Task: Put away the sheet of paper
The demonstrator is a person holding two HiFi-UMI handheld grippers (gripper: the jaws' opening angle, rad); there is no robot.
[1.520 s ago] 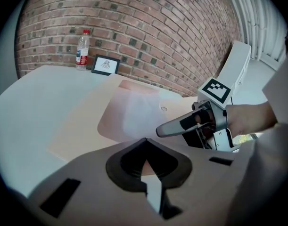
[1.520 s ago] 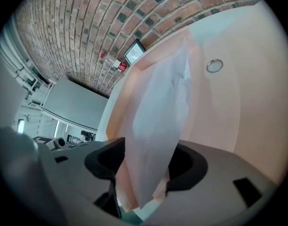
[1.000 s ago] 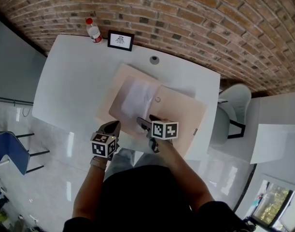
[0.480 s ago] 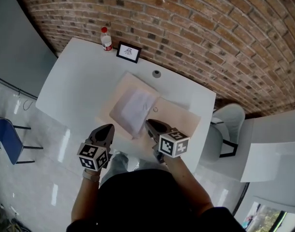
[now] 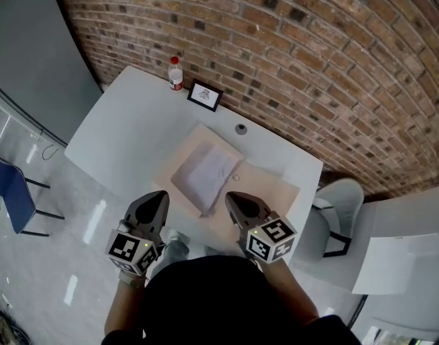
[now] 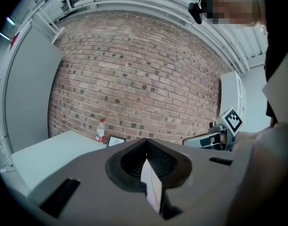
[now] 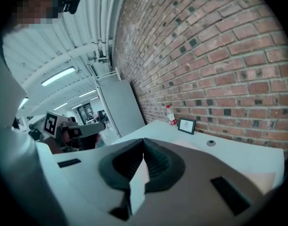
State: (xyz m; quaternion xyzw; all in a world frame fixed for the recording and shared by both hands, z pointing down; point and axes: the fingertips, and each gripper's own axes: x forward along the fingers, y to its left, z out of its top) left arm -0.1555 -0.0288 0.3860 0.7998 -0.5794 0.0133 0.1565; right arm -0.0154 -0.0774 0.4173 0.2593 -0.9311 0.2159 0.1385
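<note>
A white sheet of paper (image 5: 205,171) lies on the left half of an open beige folder (image 5: 266,189) on the white table (image 5: 126,139). Both grippers hang at the table's near edge, apart from the paper. The left gripper (image 5: 162,195) is shut, jaws meeting with nothing between them (image 6: 146,143). To the right of it, the right gripper (image 5: 232,197) is shut and empty too (image 7: 144,143). Each gripper view shows the other gripper off to its side, the right gripper (image 6: 214,138) in one and the left gripper (image 7: 78,128) in the other.
A plastic bottle (image 5: 175,73) and a small framed picture (image 5: 205,95) stand at the table's far edge by the brick wall. A round grey cap (image 5: 241,129) sits behind the folder. A white chair (image 5: 338,207) is at the right, a blue chair (image 5: 7,192) at the left.
The right gripper has drawn back from the folder's near edge toward the person. The left gripper has drawn back a little too. The head view has risen.
</note>
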